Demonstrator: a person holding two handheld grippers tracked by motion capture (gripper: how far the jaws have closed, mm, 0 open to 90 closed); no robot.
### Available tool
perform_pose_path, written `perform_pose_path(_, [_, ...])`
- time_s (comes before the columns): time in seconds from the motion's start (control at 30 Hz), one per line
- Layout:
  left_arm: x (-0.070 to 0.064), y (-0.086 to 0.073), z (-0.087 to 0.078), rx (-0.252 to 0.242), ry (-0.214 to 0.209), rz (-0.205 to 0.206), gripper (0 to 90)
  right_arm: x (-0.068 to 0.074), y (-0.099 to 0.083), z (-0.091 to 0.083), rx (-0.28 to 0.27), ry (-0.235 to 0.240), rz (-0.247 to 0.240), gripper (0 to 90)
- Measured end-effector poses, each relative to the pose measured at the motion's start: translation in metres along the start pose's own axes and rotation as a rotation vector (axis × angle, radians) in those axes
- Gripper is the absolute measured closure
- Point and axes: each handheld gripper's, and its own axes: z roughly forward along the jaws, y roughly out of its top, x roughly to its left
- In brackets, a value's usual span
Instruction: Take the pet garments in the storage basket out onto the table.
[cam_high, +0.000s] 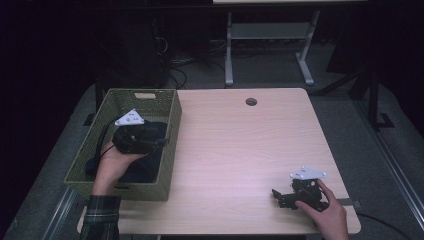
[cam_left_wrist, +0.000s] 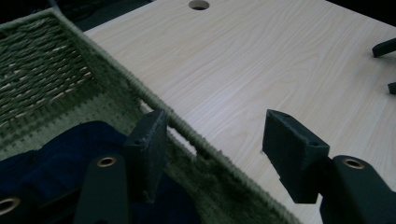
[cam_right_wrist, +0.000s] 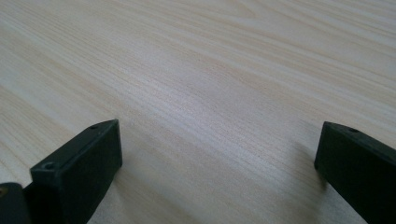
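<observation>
A green woven basket (cam_high: 172, 125) stands on the left part of the light wooden table (cam_high: 240, 145). A dark blue cloth (cam_high: 145, 167) lies inside it. A hand holds my left gripper (cam_high: 162, 141) over the basket, open and holding nothing. In the left gripper view the left gripper (cam_left_wrist: 215, 135) straddles the basket's right wall (cam_left_wrist: 116, 74): one jaw is above the blue cloth (cam_left_wrist: 56, 158), the other above the table (cam_left_wrist: 280, 60). My right gripper (cam_high: 278, 198) rests low at the table's near right corner, open. In the right gripper view the right gripper (cam_right_wrist: 215, 140) has bare wood (cam_right_wrist: 210, 84) between its jaws.
A round cable hole (cam_high: 251, 102) sits near the table's far edge, and it also shows in the left gripper view as a hole (cam_left_wrist: 199, 5). Beyond the table, a white desk frame (cam_high: 229, 60) and cables stand on the dark floor.
</observation>
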Motion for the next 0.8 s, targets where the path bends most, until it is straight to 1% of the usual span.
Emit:
perform_pose_path(0.13, [0.007, -0.005, -0.004, 0.013, 0.023, -0.007, 43.6, 0.000, 0.000, 0.000, 0.000, 0.000, 0.000, 0.5])
perform_pose_path(0.17, [0.009, -0.006, -0.005, 0.022, 0.028, -0.001, 44.2, 0.000, 0.000, 0.000, 0.001, 0.000, 0.001, 0.4])
perform_pose_path(0.2, [0.010, -0.007, -0.005, 0.023, 0.032, -0.011, 45.0, 0.000, 0.000, 0.000, 0.000, 0.000, 0.001, 0.4])
perform_pose_path(0.23, [0.012, -0.009, -0.005, 0.029, 0.035, -0.005, 45.8, 0.000, 0.000, 0.000, 0.000, 0.000, 0.000, 0.5])
perform_pose_path(0.3, [0.015, -0.011, -0.006, 0.031, 0.043, -0.017, 47.0, 0.000, 0.000, 0.000, 0.000, 0.000, 0.000, 0.4])
perform_pose_path(0.33, [0.017, -0.013, -0.007, 0.041, 0.051, -0.007, 47.7, 0.000, 0.000, 0.000, 0.000, 0.000, 0.000, 0.4])
perform_pose_path(0.37, [0.019, -0.014, -0.007, 0.044, 0.055, -0.018, 48.2, 0.000, 0.000, 0.000, 0.000, 0.000, 0.000, 0.4])
perform_pose_path(0.4, [0.021, -0.015, -0.008, 0.048, 0.060, -0.014, 48.5, 0.000, 0.000, 0.000, 0.000, 0.000, 0.000, 0.4])
perform_pose_path(0.5, [0.027, -0.019, -0.010, 0.058, 0.081, -0.021, 48.7, 0.000, 0.000, 0.000, 0.000, 0.000, 0.000, 0.4])
perform_pose_path(0.67, [0.037, -0.027, -0.012, 0.070, 0.115, -0.042, 49.1, 0.000, 0.000, 0.000, 0.000, 0.000, 0.000, 0.4])
perform_pose_path(0.8, [0.045, -0.033, -0.012, 0.094, 0.139, -0.049, 49.2, 0.000, 0.000, 0.000, 0.000, 0.000, 0.001, 0.5])
